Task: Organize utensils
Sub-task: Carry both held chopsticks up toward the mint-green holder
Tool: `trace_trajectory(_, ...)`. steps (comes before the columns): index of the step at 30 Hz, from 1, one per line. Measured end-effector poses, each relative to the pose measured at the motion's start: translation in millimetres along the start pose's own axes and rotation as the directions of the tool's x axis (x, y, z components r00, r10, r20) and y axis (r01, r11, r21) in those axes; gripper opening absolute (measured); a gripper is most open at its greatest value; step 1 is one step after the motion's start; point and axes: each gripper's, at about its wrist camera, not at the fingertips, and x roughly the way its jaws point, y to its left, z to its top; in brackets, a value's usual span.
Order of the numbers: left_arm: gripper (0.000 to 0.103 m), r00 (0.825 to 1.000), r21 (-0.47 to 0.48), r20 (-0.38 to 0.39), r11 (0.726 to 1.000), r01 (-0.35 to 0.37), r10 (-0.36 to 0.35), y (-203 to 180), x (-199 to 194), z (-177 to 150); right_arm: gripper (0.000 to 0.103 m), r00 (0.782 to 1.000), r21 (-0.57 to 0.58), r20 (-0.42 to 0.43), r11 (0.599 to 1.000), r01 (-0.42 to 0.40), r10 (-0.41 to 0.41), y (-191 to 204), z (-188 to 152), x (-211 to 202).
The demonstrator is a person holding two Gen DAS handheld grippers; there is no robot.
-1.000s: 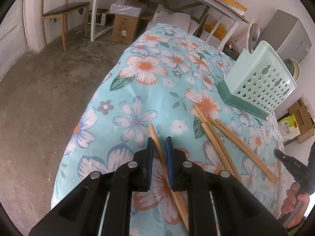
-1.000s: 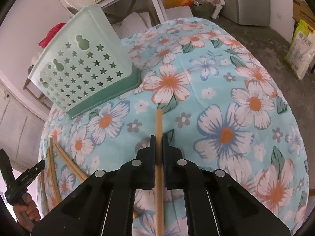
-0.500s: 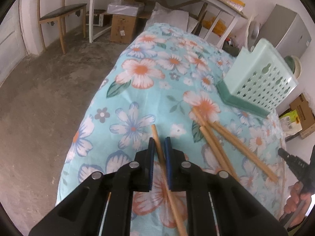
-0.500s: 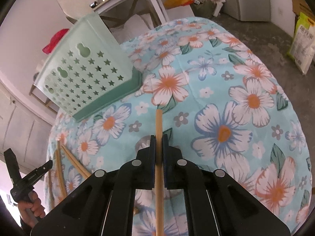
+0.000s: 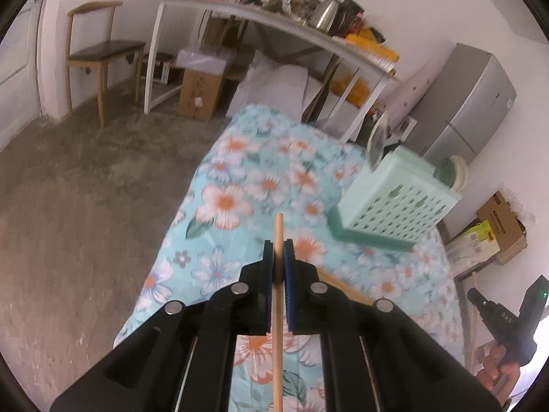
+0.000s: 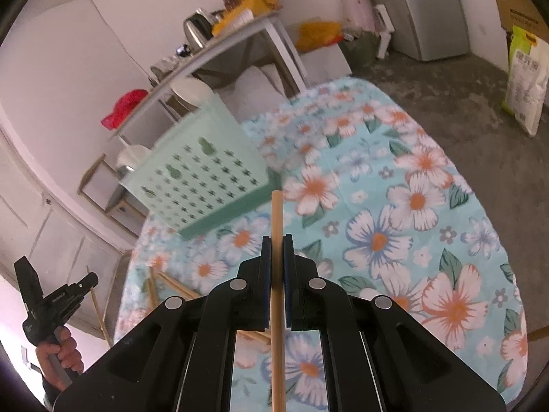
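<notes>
My left gripper (image 5: pixel 278 243) holds a wooden chopstick (image 5: pixel 278 226) lengthwise, lifted above the floral tablecloth (image 5: pixel 240 178); its jaws are closing, pads tight on the stick. My right gripper (image 6: pixel 277 240) is shut on a second chopstick (image 6: pixel 277 213), also raised off the cloth (image 6: pixel 411 206). A mint-green perforated basket (image 5: pixel 394 202) lies tipped on the table, ahead and to the right in the left wrist view, and ahead and to the left as the basket (image 6: pixel 202 178) in the right wrist view. Loose chopsticks (image 5: pixel 346 290) rest on the cloth below; they show as chopsticks (image 6: pixel 171 283) in the right wrist view.
A white shelf table (image 5: pixel 274 31) with a kettle and clutter stands behind. A wooden chair (image 5: pixel 99 51), cardboard boxes (image 5: pixel 199 92) and a grey fridge (image 5: pixel 470 103) ring the concrete floor. A person's hand (image 6: pixel 61 346) grips the other tool's handle at the left table edge.
Both grippers have risen and tilted up, lifting their chopsticks off the cloth. The left jaws have closed tighter on their stick, which now points straight ahead.
</notes>
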Motion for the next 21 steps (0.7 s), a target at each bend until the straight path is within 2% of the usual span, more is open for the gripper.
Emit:
trace_trajectory(7,0.005,0.998,0.017,0.048,0.999,0.050,-0.051,-9,-28,12,0.005,0.997,-0.012,0.051,0.998,-0.057,0.058,13,7,-23)
trace_trajectory(13,0.005,0.995,0.044,0.059,0.996,0.079,-0.082,-16,-44,17,0.005,0.992,-0.026,0.058,0.994,-0.111,0.112,24,13,-28)
trace_trajectory(21,0.005,0.988,0.120,0.107,0.988,0.098,-0.111,-32,-70,27,0.005,0.986,-0.070,0.078,0.987,-0.145,0.150,43,22,-32)
